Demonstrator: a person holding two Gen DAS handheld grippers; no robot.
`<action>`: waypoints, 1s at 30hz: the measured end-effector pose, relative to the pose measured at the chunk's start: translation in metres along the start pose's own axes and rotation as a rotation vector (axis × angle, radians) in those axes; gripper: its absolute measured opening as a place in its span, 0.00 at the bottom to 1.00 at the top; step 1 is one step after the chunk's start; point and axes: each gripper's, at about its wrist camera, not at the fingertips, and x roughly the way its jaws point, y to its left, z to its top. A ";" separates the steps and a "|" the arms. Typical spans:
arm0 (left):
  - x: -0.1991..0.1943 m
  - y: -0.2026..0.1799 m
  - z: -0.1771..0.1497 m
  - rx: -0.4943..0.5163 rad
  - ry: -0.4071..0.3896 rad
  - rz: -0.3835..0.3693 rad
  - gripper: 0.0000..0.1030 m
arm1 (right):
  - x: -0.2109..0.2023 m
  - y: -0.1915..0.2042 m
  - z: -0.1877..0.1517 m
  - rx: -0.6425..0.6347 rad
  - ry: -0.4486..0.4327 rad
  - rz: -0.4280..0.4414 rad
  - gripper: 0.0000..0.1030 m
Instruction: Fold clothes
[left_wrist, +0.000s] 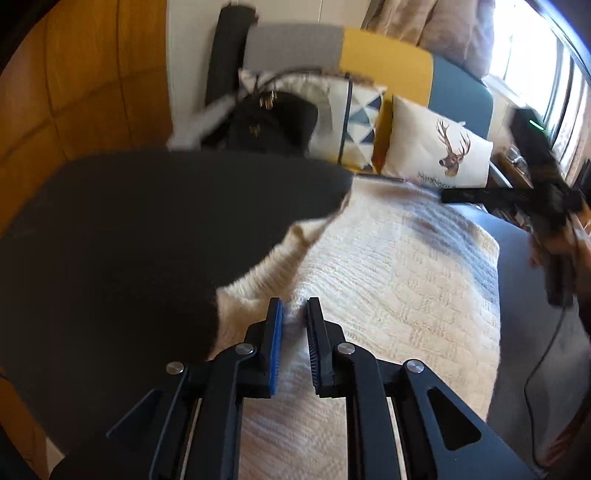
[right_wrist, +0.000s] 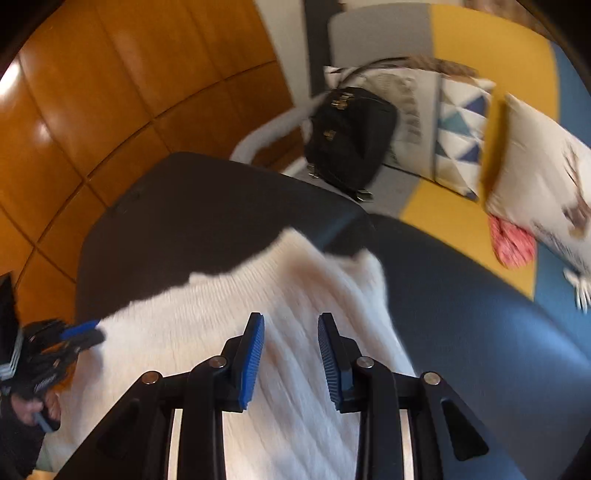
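Left tongs (left_wrist: 294, 314) pinch a ridge of the cream sweater (left_wrist: 388, 277), which lies across the dark surface (left_wrist: 129, 240) toward its right edge. Right tongs (right_wrist: 291, 328) hover parted, gripping nothing. That shallow pinch could slip, dragging the knit crooked.

Colours and patterns on view

Cream-white ribbed knit sweater (left_wrist: 388, 280) on a black table (left_wrist: 122, 251); black handbag (right_wrist: 349, 136); white cushion (left_wrist: 437, 147) with brown stag print; white cushion (right_wrist: 461, 136) with blue triangles; grey, yellow and blue sofa (left_wrist: 388, 55); orange-brown wood floor (right_wrist: 122, 74); blue gripper pads (right_wrist: 253, 358).
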 end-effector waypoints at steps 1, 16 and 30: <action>0.005 0.000 0.001 0.006 0.004 0.023 0.14 | 0.013 0.000 0.006 -0.009 0.041 -0.027 0.29; -0.037 0.006 -0.020 -0.147 -0.032 -0.064 0.22 | 0.012 0.057 -0.025 -0.225 0.057 -0.076 0.28; -0.038 0.039 -0.035 -0.352 0.010 0.013 0.22 | 0.014 0.055 -0.043 -0.115 0.055 -0.061 0.30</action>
